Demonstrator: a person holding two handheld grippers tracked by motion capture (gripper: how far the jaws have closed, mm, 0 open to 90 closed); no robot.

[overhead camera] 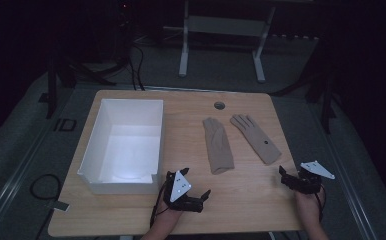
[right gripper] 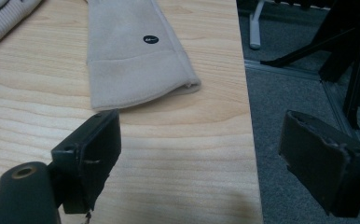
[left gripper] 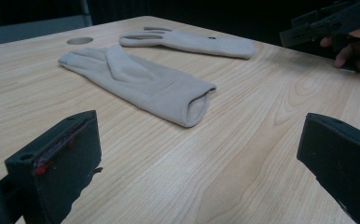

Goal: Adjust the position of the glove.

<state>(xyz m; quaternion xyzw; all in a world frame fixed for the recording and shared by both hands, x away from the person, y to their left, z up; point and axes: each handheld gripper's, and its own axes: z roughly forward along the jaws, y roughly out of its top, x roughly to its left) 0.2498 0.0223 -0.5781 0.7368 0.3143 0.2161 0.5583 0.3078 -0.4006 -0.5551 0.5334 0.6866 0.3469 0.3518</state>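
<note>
Two beige knit gloves, both flat on the wooden table, right of centre, fingers pointing away, cuffs toward the person. Left glove (overhead camera: 217,145) lies nearly straight – open cuff end visible in the left gripper view. Right glove (overhead camera: 256,137) angled, cuff toward the table's right edge – small black dot near its cuff. Gloves near each other, not touching.

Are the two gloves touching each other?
Apart. In the high view, bare wood shows between the left glove and the right glove along their whole length.
</note>
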